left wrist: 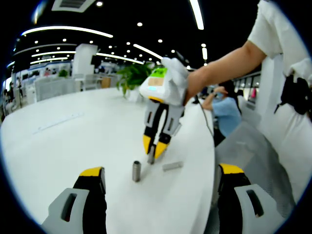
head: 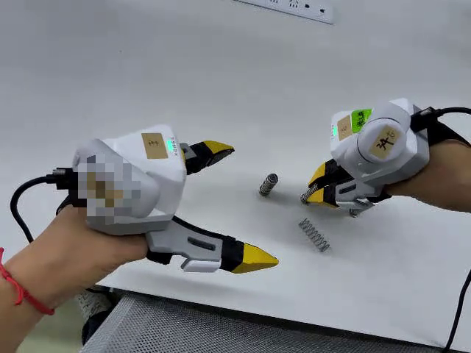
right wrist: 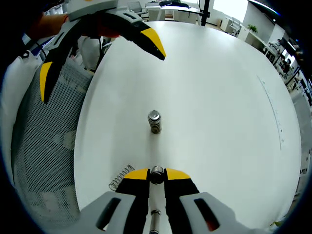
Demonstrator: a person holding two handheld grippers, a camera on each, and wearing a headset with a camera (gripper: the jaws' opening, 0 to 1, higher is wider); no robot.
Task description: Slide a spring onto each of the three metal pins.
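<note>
**Clerk:** Left hand-held gripper (head: 239, 204), nearest item. Condition?
**Keeper:** Jaws spread wide, nothing held. Left of the standing pin (head: 268, 184), well apart.
**Clerk:** Right hand-held gripper (head: 316, 187)?
**Keeper:** Clamped on a second pin (right wrist: 156, 174), just right of the standing pin.
**Clerk:** Loose spring (head: 314, 234)?
**Keeper:** Flat on the desk (head: 221, 73), right of the standing pin and nearer the person. Long axis askew across the left hand-held gripper's line. Right hand-held gripper nearer but occupied, so the left one probably fetches it.

Two grippers, one left gripper (head: 250, 204) and one right gripper (head: 314, 188), two metal pins, one standing pin (head: 268, 184), one held pin (right wrist: 156, 174), two clear springs, one fitted spring (right wrist: 155, 127), one loose spring (head: 314, 234), one white table (head: 147, 73), one socket strip (head: 294, 9).
</note>
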